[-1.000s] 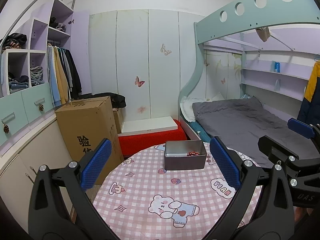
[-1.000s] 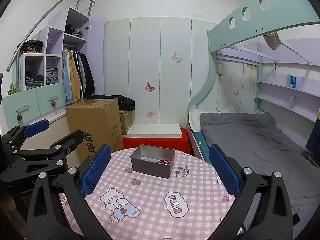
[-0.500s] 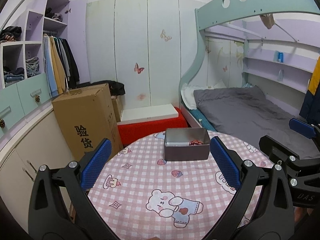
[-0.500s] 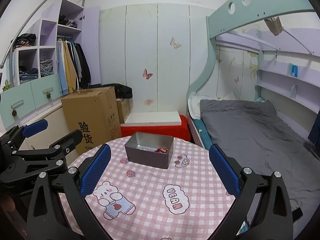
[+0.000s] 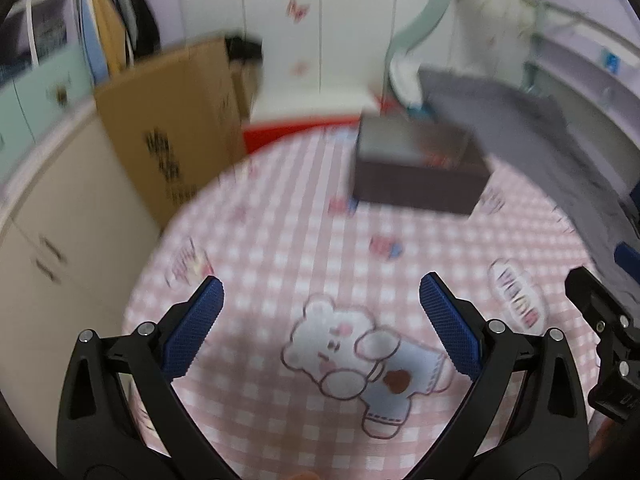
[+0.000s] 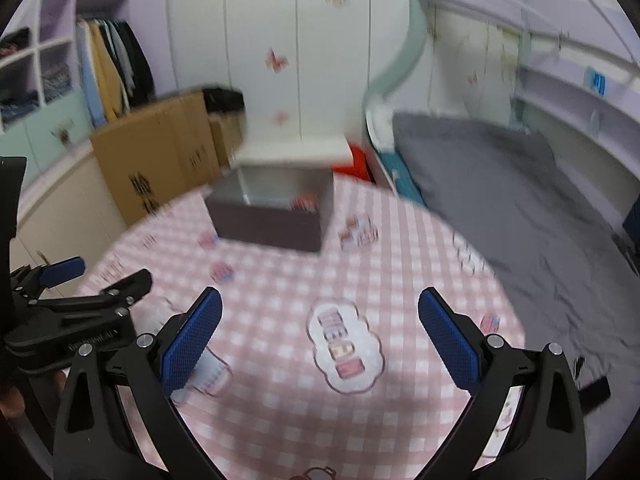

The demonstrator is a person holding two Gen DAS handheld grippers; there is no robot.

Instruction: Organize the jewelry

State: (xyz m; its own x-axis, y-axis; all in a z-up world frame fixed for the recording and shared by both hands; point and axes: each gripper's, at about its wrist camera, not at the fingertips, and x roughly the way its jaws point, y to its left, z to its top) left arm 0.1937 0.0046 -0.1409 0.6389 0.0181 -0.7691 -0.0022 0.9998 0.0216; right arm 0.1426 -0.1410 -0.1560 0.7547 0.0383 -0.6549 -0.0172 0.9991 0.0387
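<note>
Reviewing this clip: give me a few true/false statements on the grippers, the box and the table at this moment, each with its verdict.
1. Both grippers, left and right, are open and empty. True.
2. The box sits on the checked tablecloth. True.
3. The box has a lid on. False: it is open-topped, with something red inside.
4. The left gripper touches the box. False: it is well short of it, above a bear print.
</note>
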